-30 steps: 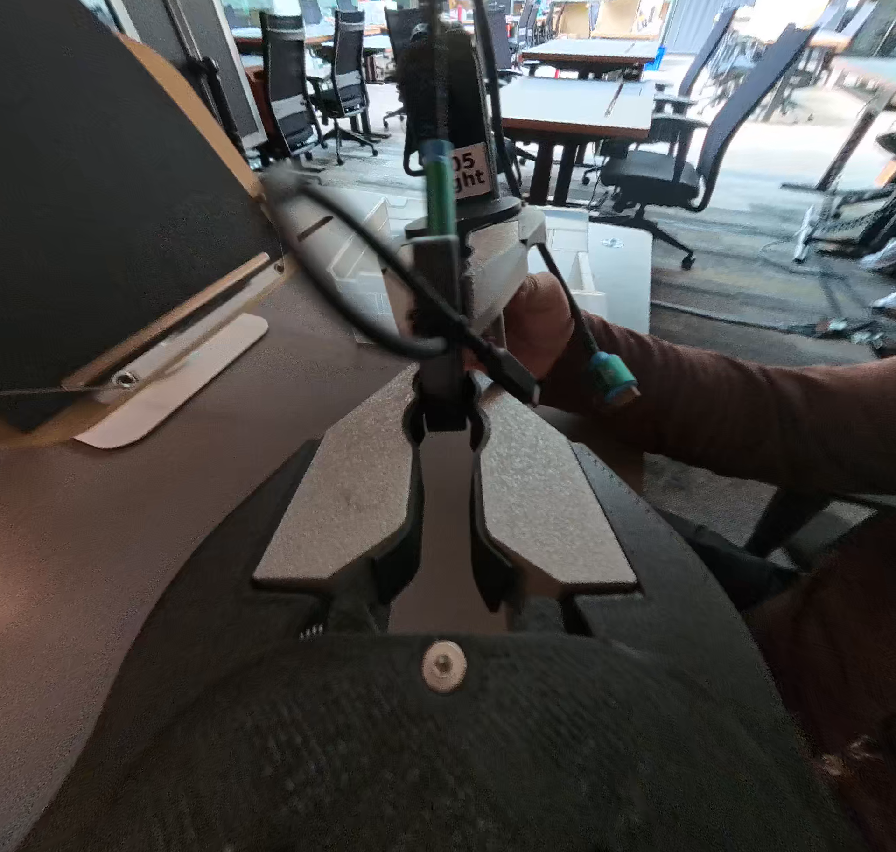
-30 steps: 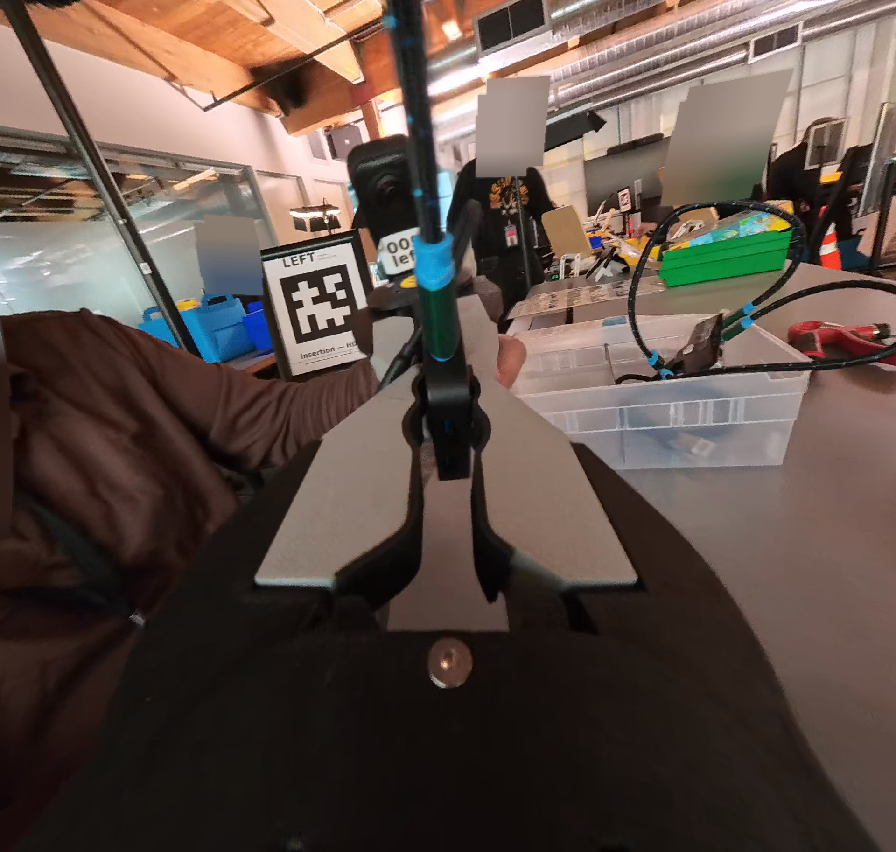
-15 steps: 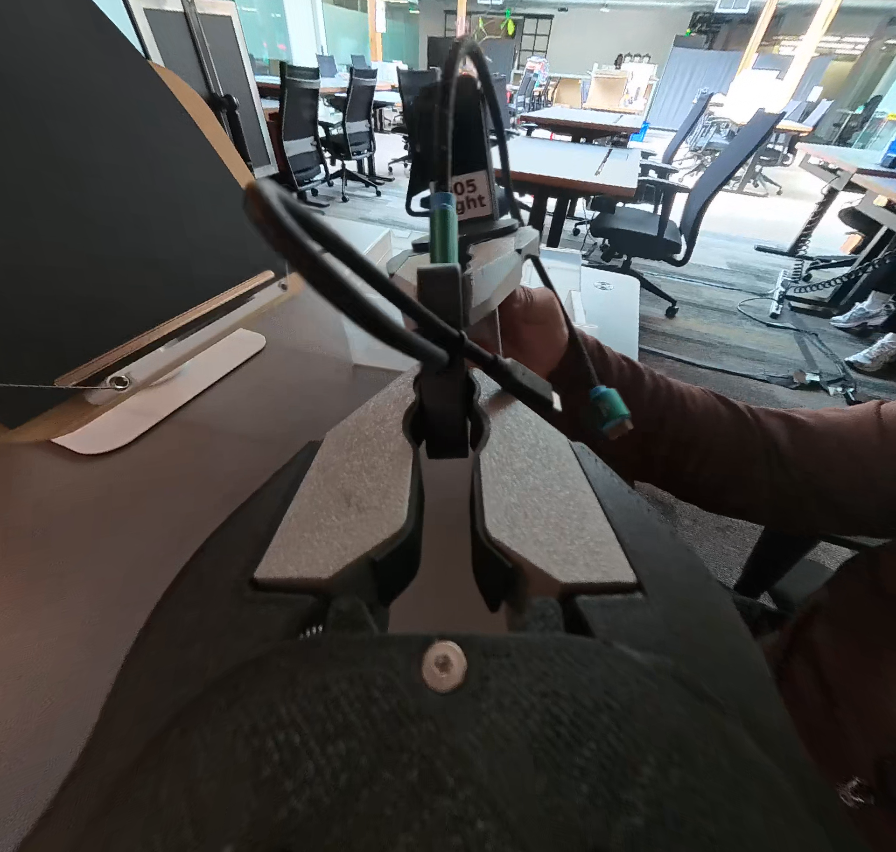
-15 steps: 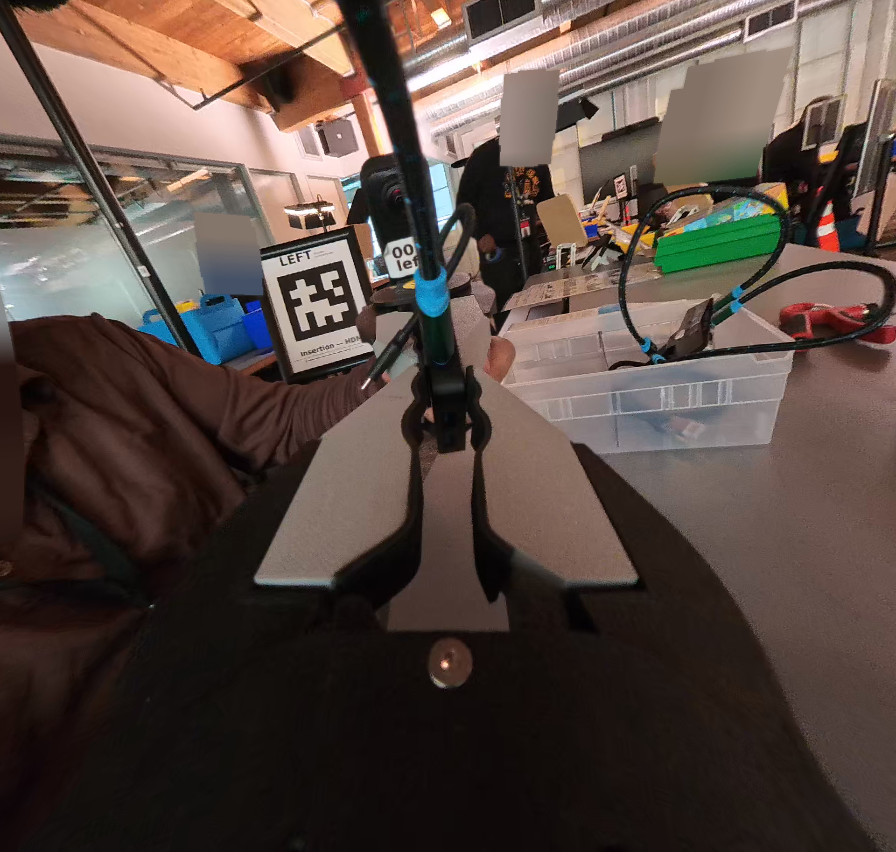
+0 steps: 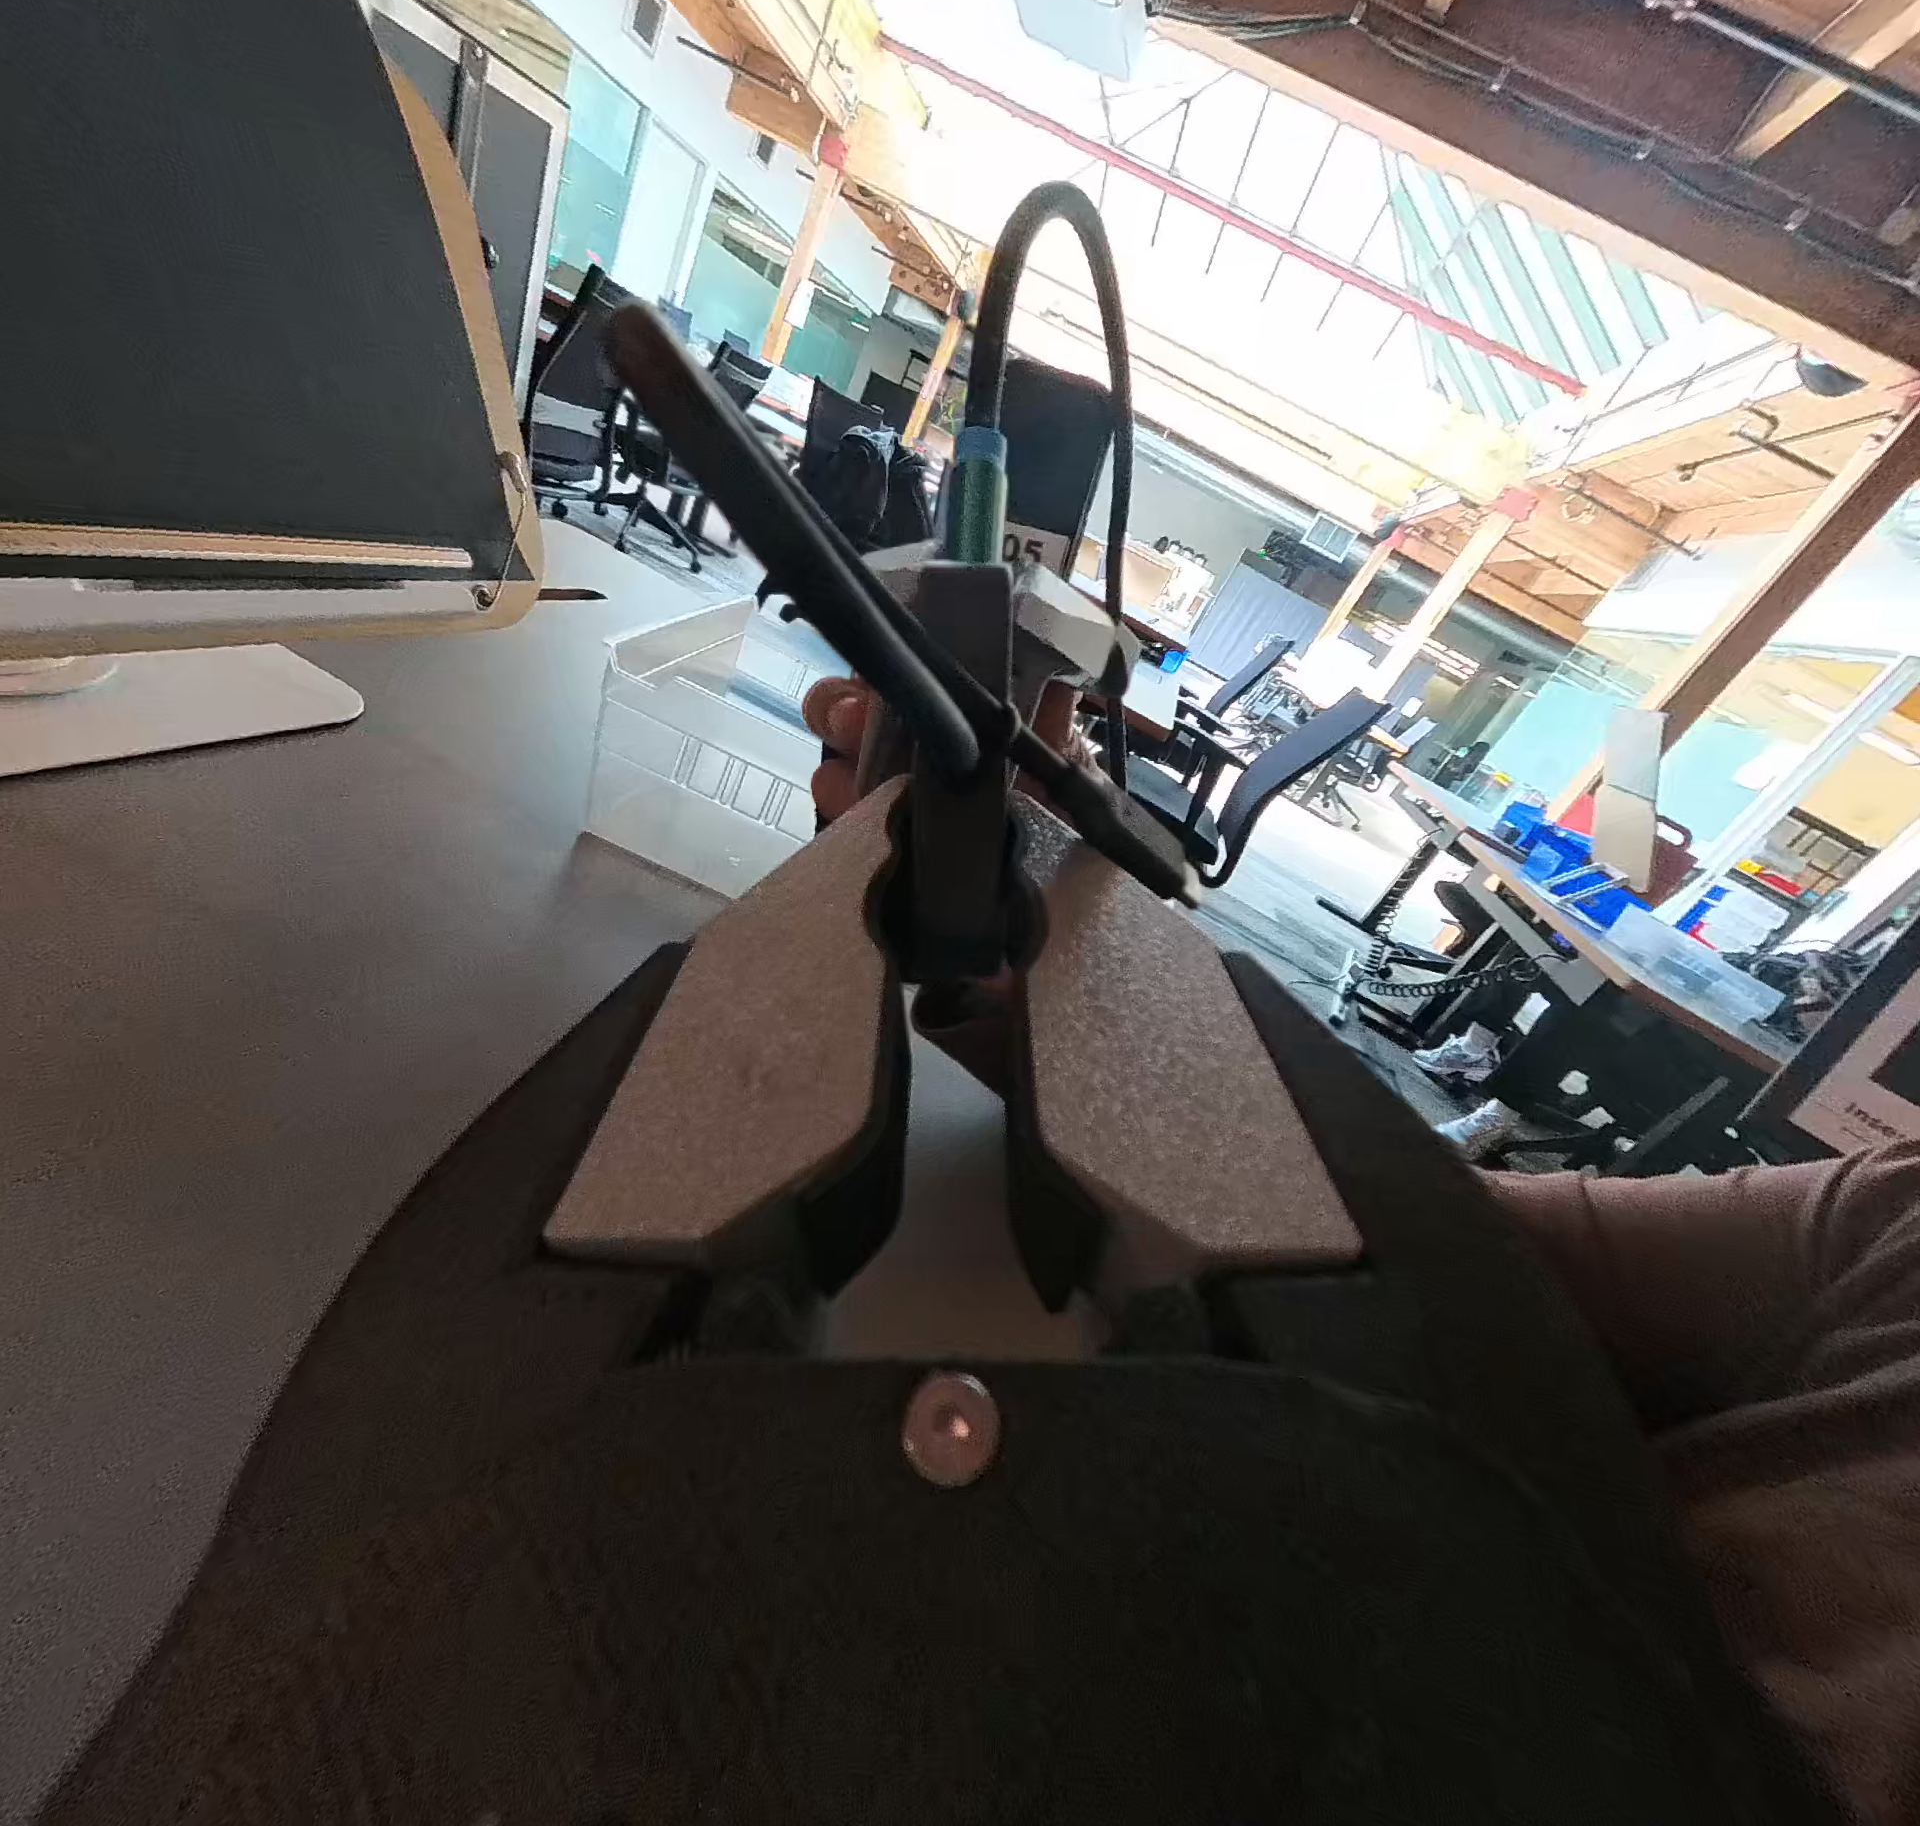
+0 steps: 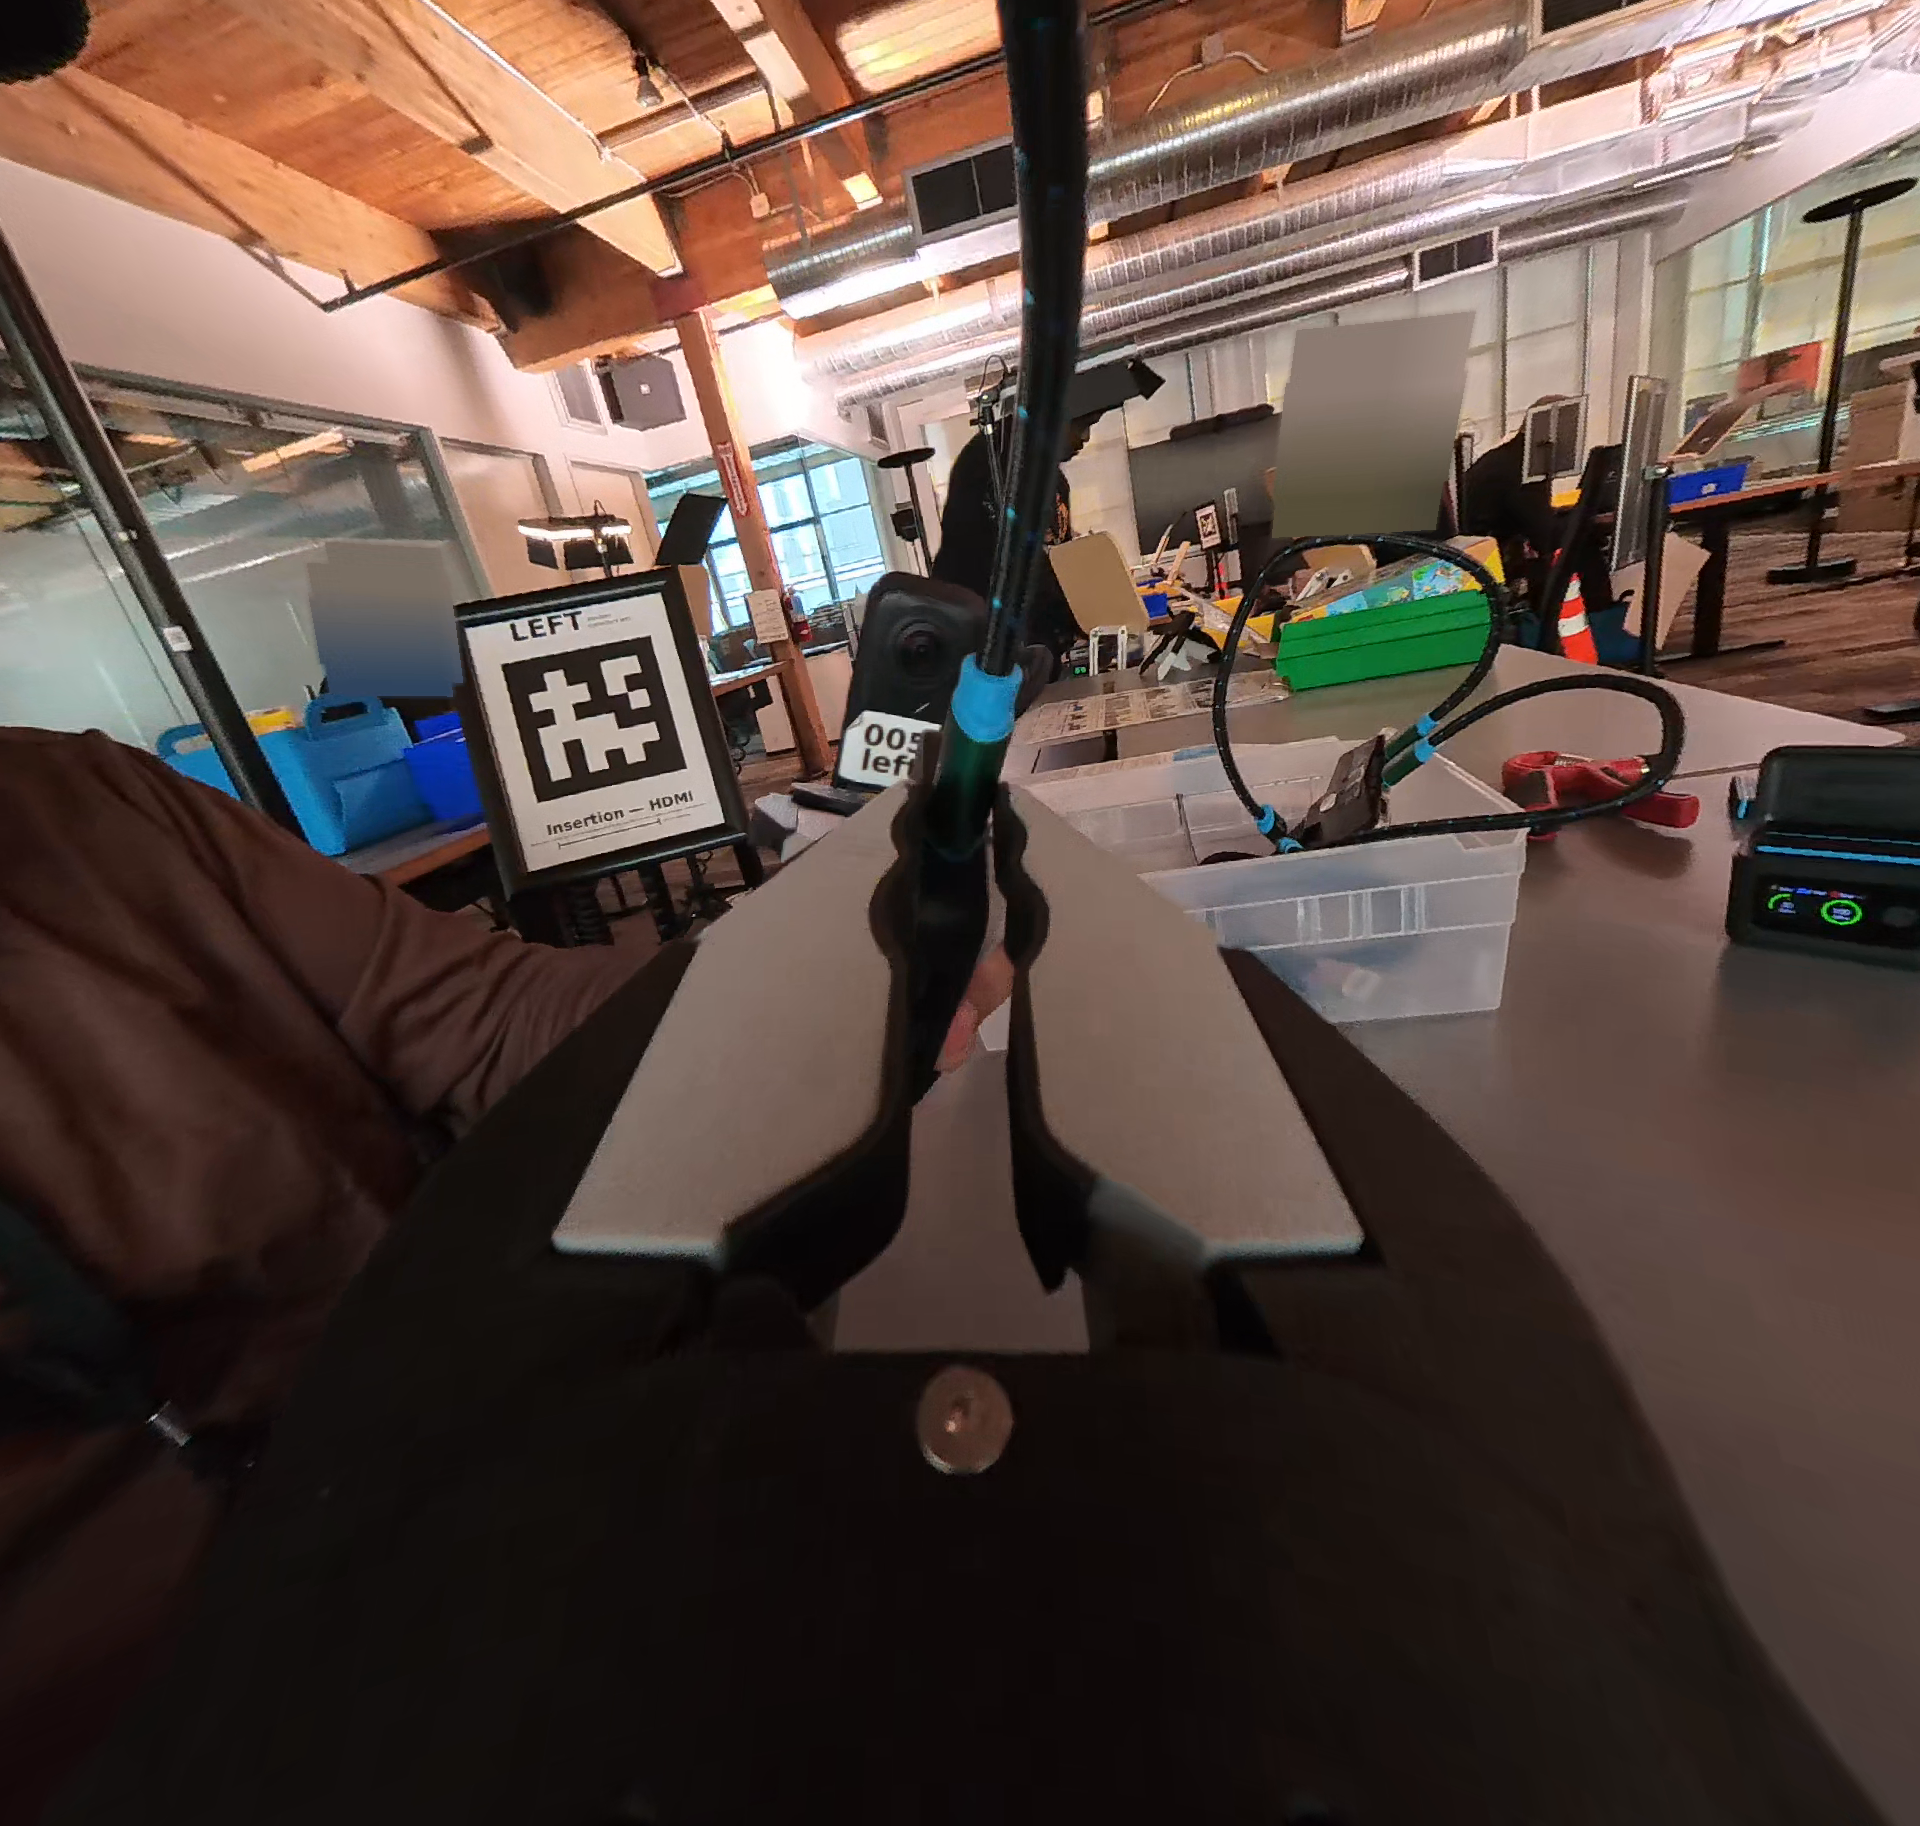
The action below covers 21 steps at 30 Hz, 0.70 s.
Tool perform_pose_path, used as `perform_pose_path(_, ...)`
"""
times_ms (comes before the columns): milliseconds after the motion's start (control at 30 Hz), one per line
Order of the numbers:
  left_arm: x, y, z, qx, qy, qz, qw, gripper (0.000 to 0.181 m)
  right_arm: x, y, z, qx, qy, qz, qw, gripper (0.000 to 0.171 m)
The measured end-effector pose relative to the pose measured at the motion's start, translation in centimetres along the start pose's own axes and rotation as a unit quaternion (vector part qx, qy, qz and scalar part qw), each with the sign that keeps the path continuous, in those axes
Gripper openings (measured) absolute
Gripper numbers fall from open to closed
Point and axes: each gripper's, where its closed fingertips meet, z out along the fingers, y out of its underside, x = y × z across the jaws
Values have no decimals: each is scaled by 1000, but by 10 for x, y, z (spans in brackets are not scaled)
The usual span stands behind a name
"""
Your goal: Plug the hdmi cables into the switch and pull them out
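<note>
My left gripper point(image 5: 956, 831) is shut on the HDMI switch point(image 5: 961, 696), a slim dark box seen edge-on and held upright above the table. The switch's thin black lead point(image 5: 831, 581) crosses it diagonally and ends in a small loose plug point(image 5: 1153, 862). An HDMI cable with a green and blue collar point(image 5: 977, 498) meets the switch's top edge and arcs over it. My right gripper point(image 6: 961, 820) is shut on that cable's black plug, just below the collar point(image 6: 977, 727). The two grippers face each other closely. How deep the plug sits is hidden.
A clear plastic bin point(image 6: 1351, 903) on the grey table holds more looped cables and an adapter; it also shows in the left wrist view point(image 5: 707, 737). A monitor point(image 5: 208, 322) stands at left. A black device with a lit display point(image 6: 1829, 862), a red clamp point(image 6: 1600, 774) and a marker sign point(image 6: 597, 727) are nearby.
Both grippers have tilted upward together, still shut on the switch and the plug. The green collar now sits at my right fingertips, lower than before.
</note>
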Motion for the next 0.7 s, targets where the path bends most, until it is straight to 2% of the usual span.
perform_pose_path(133, 0, 0, 0, 2, 0, 7, 1000, 11, -1, 0, 0, -1, -7, 4, 1000, 8)
perform_pose_path(200, -1, -1, 0, 13, -8, 7, 1000, 11, 2, -1, 1, -5, 15, -5, 1000, 8)
perform_pose_path(333, 9, -13, 0, 81, 6, -15, 997, 11, -3, -16, 8, 63, 42, -3, 997, 7)
perform_pose_path(433, 14, -17, 0, 119, 14, -43, 992, 12, -4, -21, 12, 84, 64, 0, 994, 7)
perform_pose_path(567, 14, -19, -3, 142, 22, -72, 987, 11, 1, -21, 16, 89, 114, 13, 989, 7)
perform_pose_path(700, 26, -25, -4, 155, 42, -69, 985, 12, -10, -30, 19, 75, 119, -2, 990, 6)
